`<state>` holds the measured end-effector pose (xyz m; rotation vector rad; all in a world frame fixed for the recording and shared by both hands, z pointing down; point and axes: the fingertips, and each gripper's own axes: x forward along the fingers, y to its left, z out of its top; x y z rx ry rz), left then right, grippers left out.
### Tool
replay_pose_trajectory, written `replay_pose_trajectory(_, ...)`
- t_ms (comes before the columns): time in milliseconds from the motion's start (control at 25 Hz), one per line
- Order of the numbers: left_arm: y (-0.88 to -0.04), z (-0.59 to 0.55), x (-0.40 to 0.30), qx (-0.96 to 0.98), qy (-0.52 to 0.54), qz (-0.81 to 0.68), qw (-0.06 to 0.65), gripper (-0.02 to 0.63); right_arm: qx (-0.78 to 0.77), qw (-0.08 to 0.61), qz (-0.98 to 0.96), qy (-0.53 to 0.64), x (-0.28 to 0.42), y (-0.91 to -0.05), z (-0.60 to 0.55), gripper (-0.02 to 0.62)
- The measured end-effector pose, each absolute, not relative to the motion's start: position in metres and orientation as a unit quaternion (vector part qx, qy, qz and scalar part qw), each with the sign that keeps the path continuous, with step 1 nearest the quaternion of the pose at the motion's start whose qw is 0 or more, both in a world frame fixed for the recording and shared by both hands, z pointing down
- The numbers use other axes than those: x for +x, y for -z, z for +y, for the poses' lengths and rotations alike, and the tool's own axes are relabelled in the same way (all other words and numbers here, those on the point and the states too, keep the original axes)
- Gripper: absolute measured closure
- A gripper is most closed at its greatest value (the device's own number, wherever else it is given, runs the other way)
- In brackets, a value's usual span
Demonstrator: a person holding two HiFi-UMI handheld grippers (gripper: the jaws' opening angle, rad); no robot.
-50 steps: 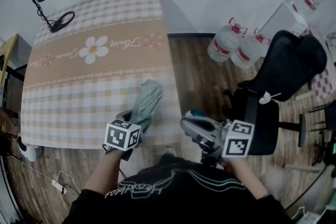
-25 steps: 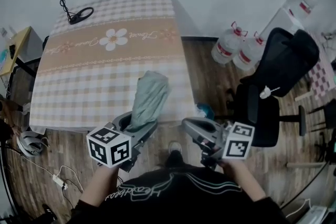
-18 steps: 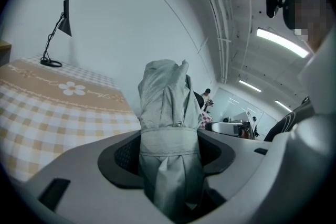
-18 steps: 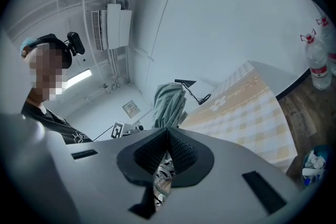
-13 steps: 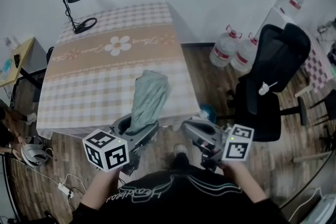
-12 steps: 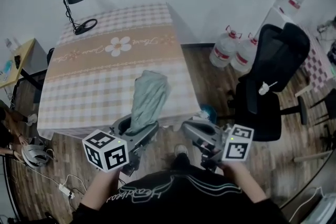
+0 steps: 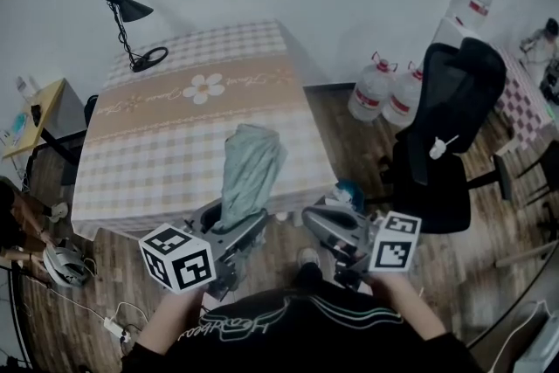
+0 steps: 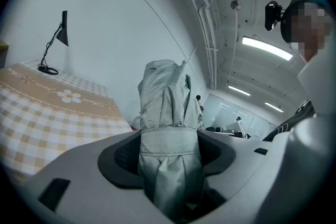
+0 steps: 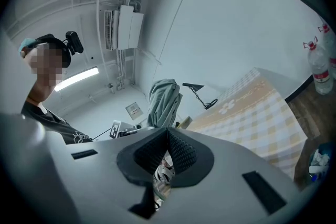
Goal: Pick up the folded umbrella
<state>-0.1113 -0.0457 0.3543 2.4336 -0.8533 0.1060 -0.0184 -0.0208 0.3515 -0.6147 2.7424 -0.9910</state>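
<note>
- The folded umbrella (image 7: pixel 247 175), grey-green and bound with its own strap, is being clamped near its lower end by the left gripper (image 7: pixel 231 224), low and left of centre in the head view; the two jaws are being pressed against its sides at the strap.
- The umbrella is being held upright in the air, its loose upper end being seen over the near edge of the table (image 7: pixel 148 162) at mid-frame.
- The right gripper (image 7: pixel 313 221) is being held just to the right, apart from the umbrella, its jaws being pressed together with nothing between them.
- The table is being covered by a checked cloth with a flower band; a black desk lamp (image 7: pixel 127 24) is being stood at its far corner, upper left.
- Two water bottles (image 7: pixel 374 88) and a black office chair (image 7: pixel 447 135) are being shown on the wooden floor at right.
</note>
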Motion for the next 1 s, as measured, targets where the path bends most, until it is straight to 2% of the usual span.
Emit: replay_pose_trajectory(1000,-0.335,-0.018,-0.114,0.914,-0.015,-0.310,0.263,0.339,-0.208,0.070,0.930,0.295,-0.028,-0.337,0.001,0.583)
